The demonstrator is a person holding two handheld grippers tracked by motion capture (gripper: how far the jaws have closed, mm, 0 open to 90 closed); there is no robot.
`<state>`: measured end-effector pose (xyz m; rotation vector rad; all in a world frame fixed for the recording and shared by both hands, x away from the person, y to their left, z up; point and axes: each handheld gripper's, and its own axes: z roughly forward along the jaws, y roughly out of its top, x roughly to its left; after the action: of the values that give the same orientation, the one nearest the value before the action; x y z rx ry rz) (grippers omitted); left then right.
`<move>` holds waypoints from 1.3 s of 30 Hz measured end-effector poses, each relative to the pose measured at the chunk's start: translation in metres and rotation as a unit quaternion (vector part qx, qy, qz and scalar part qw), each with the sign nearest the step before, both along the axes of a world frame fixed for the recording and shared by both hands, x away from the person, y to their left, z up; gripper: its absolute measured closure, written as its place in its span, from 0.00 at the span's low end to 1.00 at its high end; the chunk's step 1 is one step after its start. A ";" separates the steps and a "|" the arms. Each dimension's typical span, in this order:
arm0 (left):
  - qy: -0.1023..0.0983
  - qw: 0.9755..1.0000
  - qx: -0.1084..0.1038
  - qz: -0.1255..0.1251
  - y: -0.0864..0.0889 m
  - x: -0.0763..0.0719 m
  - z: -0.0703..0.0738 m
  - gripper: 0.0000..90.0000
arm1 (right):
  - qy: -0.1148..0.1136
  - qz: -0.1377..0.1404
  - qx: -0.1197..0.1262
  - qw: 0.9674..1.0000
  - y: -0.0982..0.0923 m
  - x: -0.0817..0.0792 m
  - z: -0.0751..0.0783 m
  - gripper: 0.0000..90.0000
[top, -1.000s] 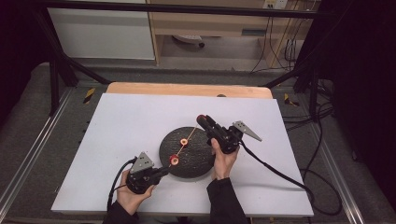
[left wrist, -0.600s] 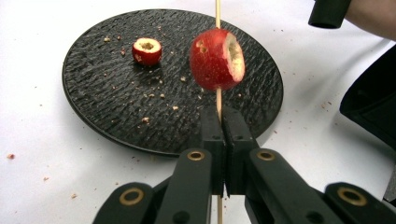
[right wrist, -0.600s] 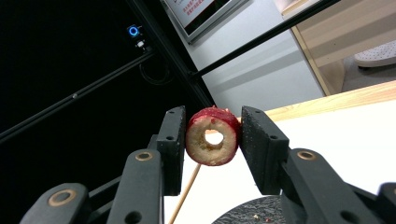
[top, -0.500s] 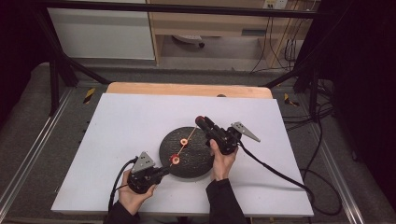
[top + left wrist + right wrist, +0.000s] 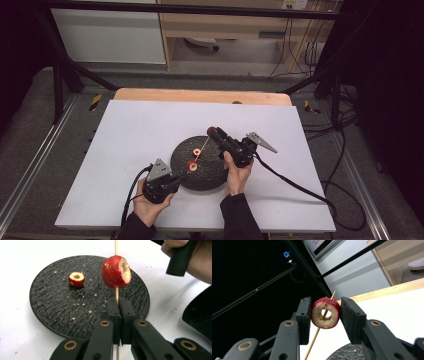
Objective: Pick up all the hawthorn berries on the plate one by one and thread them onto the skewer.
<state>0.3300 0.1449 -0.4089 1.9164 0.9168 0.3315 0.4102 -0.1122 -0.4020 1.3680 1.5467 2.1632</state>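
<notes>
Item: wooden skewer [image 5: 116, 291], held over a round black plate [image 5: 212, 172] near the middle of a white table [image 5: 125, 135]. The left gripper [image 5: 119, 312], just off the plate's near-left rim, is clenched on the skewer's lower end, jaws closed flat against the stick. 1 cored red fruit [image 5: 115, 271] is already threaded just above those jaws. The right gripper [image 5: 325, 315], above the plate's far side, grasps a 2nd cored fruit ring [image 5: 325, 313] between its pads, the skewer tip passing through the ring's hole. A 3rd fruit piece [image 5: 76, 279] lies on the plate's left part among crumbs. Risk, as judged: a skewed push could bend or snap the thin stick, or split the ring. The right gripper view shows the stick centred in the hole; the high view cannot resolve that, but gives the layout.
</notes>
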 end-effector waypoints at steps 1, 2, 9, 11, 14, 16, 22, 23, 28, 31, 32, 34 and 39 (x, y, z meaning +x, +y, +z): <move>0.000 1.000 0.000 0.000 -0.001 0.001 0.001 0.99 | 0.000 0.001 0.001 1.000 0.000 0.000 0.000 0.69; -0.001 1.000 -0.001 0.000 -0.002 0.002 0.001 0.98 | 0.000 0.002 0.000 1.000 0.000 -0.001 0.000 0.69; -0.002 1.000 -0.004 0.000 -0.007 0.011 0.005 0.98 | 0.003 0.007 -0.005 1.000 0.000 -0.003 0.000 0.69; -0.002 1.000 -0.005 0.001 -0.009 0.014 0.006 0.99 | 0.004 0.009 -0.005 1.000 0.001 -0.003 -0.001 0.69; -0.004 1.000 -0.002 -0.001 -0.012 0.018 0.008 0.98 | 0.005 0.011 -0.009 1.000 0.002 -0.004 -0.002 0.69; -0.004 1.000 -0.001 -0.001 -0.012 0.020 0.007 0.99 | 0.006 0.012 -0.011 1.000 0.002 -0.005 -0.002 0.69; -0.005 1.000 -0.004 -0.003 -0.016 0.027 0.011 0.99 | 0.008 0.015 -0.016 1.000 0.004 -0.006 -0.005 0.69; -0.006 1.000 -0.004 -0.002 -0.017 0.028 0.011 0.99 | 0.011 0.016 -0.016 1.000 0.004 -0.006 -0.005 0.69; -0.009 1.000 -0.002 -0.004 -0.020 0.032 0.013 0.99 | 0.010 0.021 -0.022 0.999 0.006 -0.009 -0.008 0.69; -0.009 1.000 -0.001 -0.004 -0.021 0.034 0.013 0.99 | 0.013 0.024 -0.027 0.999 0.007 -0.010 -0.011 0.69; -0.009 1.000 -0.001 -0.005 -0.021 0.035 0.012 0.99 | 0.012 0.023 -0.029 0.999 0.008 -0.011 -0.012 0.69; -0.009 1.000 0.001 -0.007 -0.021 0.036 0.012 0.99 | 0.013 0.025 -0.032 0.999 0.008 -0.011 -0.012 0.69; -0.012 1.000 0.007 -0.010 -0.021 0.037 0.010 0.99 | 0.016 0.030 -0.040 0.999 0.009 -0.013 -0.014 0.69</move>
<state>0.3669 0.1236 -0.3990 1.9292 0.8821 0.3497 0.3977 -0.1030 -0.4161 1.3544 1.6862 2.0985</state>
